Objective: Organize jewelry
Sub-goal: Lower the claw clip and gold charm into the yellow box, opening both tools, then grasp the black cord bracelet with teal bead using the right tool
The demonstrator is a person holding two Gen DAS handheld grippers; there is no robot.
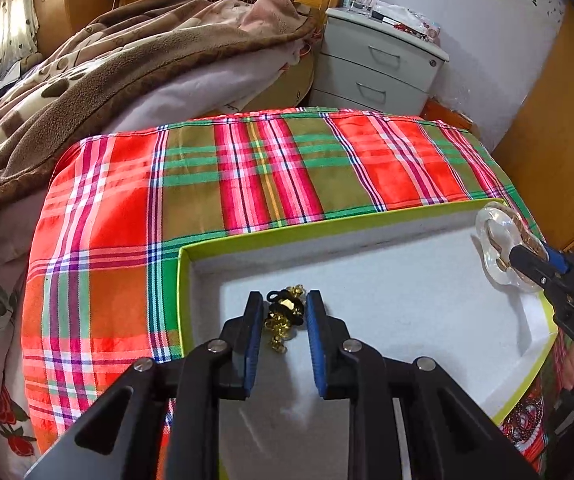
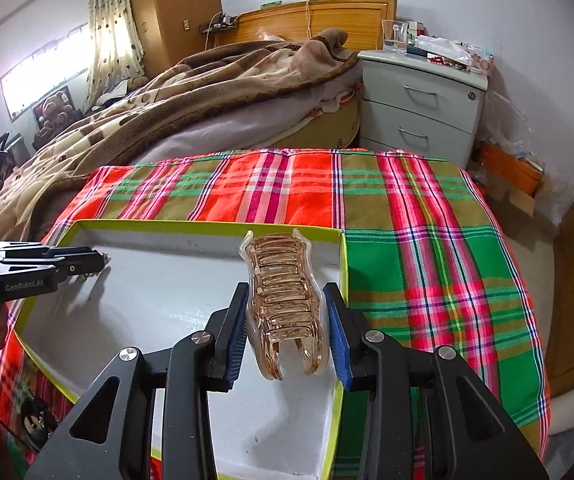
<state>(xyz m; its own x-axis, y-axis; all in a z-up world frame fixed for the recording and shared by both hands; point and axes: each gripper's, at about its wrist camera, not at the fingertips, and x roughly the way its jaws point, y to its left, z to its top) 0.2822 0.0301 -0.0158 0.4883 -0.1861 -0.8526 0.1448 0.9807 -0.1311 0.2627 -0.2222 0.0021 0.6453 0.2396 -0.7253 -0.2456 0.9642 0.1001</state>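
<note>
Hair claw, clear amber, clamped in right hand-held gripper; left hand-held gripper apart around gold-black trinket

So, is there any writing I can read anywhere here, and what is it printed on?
"DAS": white letters on the black body of the right tool, seen from the left wrist.
"GenRobot.AI": grey letters on the black body of the left tool, seen from the right wrist.
Packets on the pale grey nightstand: too small and blurred to read.
</note>
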